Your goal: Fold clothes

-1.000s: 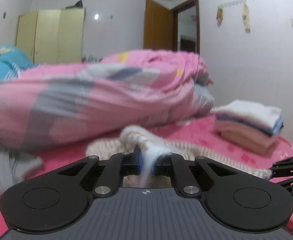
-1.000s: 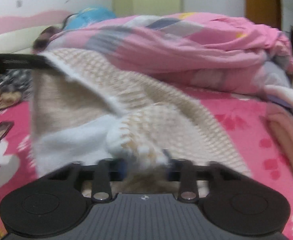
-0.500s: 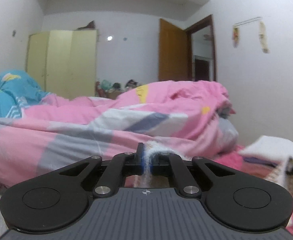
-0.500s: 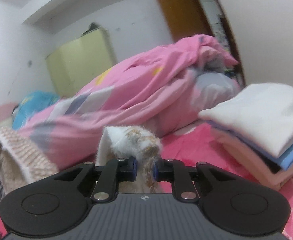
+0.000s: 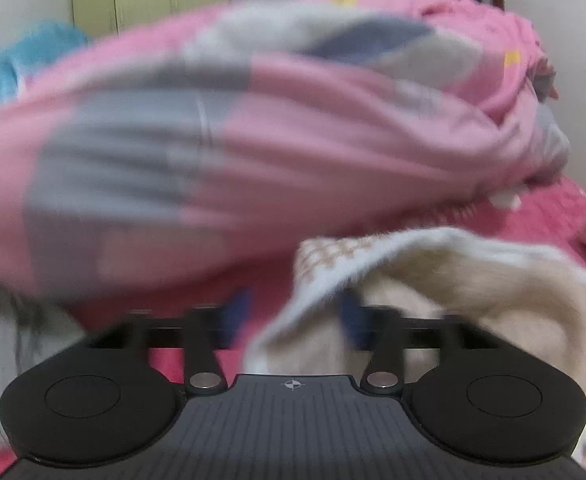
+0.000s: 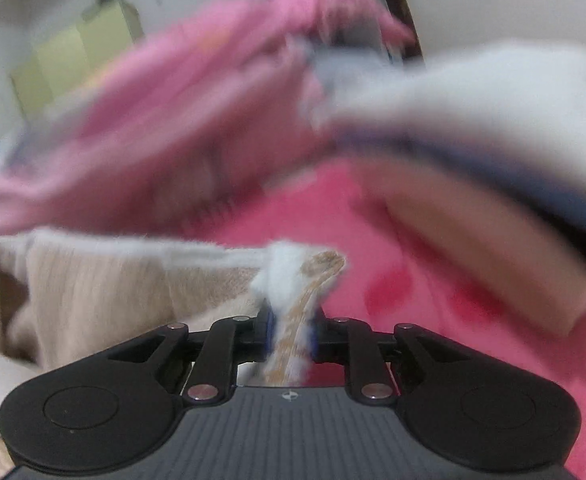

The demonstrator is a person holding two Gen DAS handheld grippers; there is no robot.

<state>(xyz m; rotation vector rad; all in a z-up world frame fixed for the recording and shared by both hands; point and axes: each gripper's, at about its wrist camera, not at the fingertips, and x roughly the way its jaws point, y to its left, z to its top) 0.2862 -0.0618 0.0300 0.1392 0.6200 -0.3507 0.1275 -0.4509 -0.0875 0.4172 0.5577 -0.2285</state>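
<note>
Right gripper (image 6: pixel 291 330) pinches sweater (image 6: pixel 105 284) edge; left gripper (image 5: pixel 293 312) spread wide. Thin bite could slip, fold may sag.

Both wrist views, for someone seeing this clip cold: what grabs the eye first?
The big pink and grey quilt heaped across the back of the bed fills both views. In front of it lies the fluffy beige and white sweater: the right gripper has its jaws shut on a bunched edge, while the left gripper shows jaws spread apart beside the cloth. A stack of folded clothes sits at right on the pink sheet.
</note>
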